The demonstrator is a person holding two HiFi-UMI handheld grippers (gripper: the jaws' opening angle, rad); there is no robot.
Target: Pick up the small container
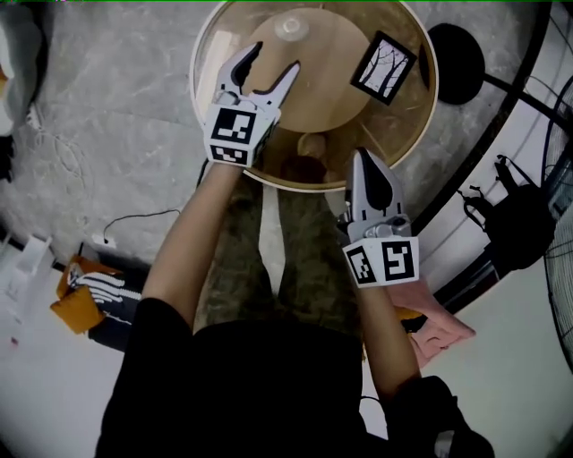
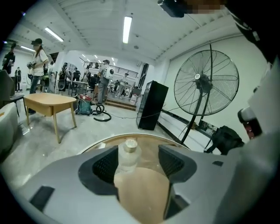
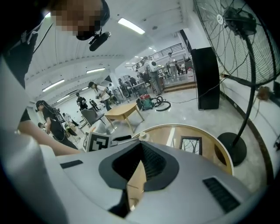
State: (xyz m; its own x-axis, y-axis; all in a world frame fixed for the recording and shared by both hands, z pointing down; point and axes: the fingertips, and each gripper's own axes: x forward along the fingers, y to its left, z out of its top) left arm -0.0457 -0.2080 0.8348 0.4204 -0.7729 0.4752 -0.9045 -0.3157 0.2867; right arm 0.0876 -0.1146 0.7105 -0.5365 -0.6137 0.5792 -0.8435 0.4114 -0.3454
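The small clear container (image 1: 291, 27) with a pale cap stands upright on the round glass table (image 1: 421, 125), near its far edge. My left gripper (image 1: 273, 58) hovers over the table just short of it, open, with nothing between its fingers. In the left gripper view the container (image 2: 127, 156) shows ahead in the gap of the left gripper (image 2: 138, 165), apart from both pads. My right gripper (image 1: 365, 161) is shut and empty at the table's near rim. From the right gripper (image 3: 141, 146) view, the container (image 3: 142, 136) is small and far off.
A black-framed picture (image 1: 385, 67) lies on the table to the right of the container. A big standing fan (image 2: 205, 83) with a round black base (image 1: 455, 63) stands to the right, next to a black box (image 2: 151, 105). People and a wooden table (image 2: 50, 103) are far behind.
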